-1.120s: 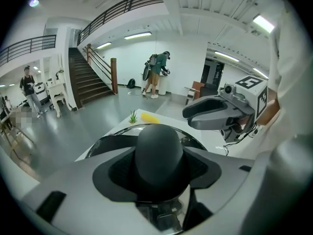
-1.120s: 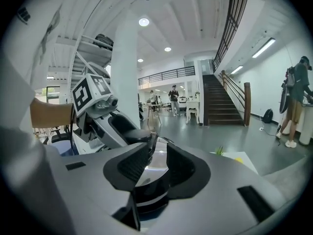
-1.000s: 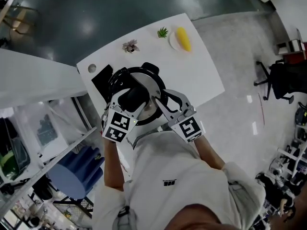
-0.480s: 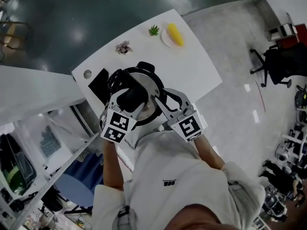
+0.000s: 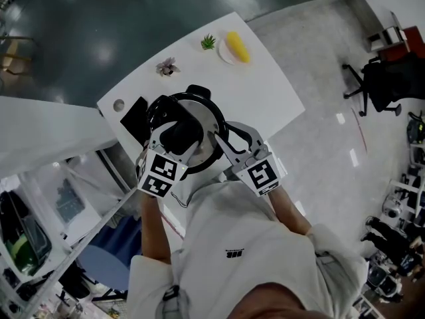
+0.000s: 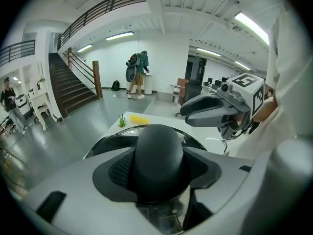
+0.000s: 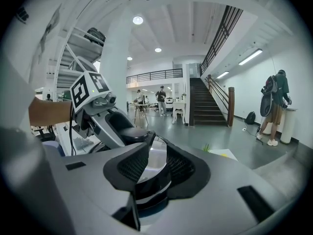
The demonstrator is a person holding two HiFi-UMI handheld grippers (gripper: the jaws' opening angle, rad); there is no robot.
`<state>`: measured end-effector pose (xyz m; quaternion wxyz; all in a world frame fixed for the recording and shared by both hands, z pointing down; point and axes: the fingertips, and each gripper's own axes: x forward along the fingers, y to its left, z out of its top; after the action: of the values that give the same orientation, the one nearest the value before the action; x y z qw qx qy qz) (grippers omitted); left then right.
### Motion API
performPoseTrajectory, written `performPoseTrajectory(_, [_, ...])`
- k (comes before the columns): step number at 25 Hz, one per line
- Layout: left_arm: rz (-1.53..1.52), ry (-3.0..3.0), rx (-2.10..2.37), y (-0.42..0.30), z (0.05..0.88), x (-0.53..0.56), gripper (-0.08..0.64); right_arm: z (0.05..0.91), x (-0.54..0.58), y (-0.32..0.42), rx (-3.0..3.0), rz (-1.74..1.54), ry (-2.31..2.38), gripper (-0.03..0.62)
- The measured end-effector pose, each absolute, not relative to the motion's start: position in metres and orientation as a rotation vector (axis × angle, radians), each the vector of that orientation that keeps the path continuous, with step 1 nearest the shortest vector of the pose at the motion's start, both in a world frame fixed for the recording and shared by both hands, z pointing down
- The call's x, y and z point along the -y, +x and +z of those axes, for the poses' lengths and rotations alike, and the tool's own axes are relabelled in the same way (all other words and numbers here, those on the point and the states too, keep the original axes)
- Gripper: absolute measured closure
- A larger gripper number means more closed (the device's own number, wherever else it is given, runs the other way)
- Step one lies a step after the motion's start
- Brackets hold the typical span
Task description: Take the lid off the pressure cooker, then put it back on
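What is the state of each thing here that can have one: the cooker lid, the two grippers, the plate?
Lid: on the pressure cooker; locked or not, cannot tell.
Left gripper: shut on the lid knob.
Right gripper: jaws apart at the cooker's edge; whether they grip it, cannot tell.
Plate: on the table, holding a yellow item.

A white table (image 5: 269, 95) carries a plate (image 5: 225, 54) with a yellow thing (image 5: 237, 46) on it. A small green plant (image 5: 208, 42) stands just beside the plate, and a pinkish flower (image 5: 166, 66) sits further along the edge. A flat black slab (image 5: 131, 116) lies near a round hole (image 5: 119, 104). A black chair (image 5: 380, 84) stands well apart.
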<state>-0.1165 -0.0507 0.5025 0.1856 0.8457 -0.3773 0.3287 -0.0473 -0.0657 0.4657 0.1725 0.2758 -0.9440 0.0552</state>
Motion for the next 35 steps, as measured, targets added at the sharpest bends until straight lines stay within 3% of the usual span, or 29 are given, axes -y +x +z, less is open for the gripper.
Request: performPoseTrajectory(35, [0.815,2.519,1.077,-0.103,0.448,0.056,0.273,0.425,0.068,-0.018,2.654,0.014,0.987,0.477])
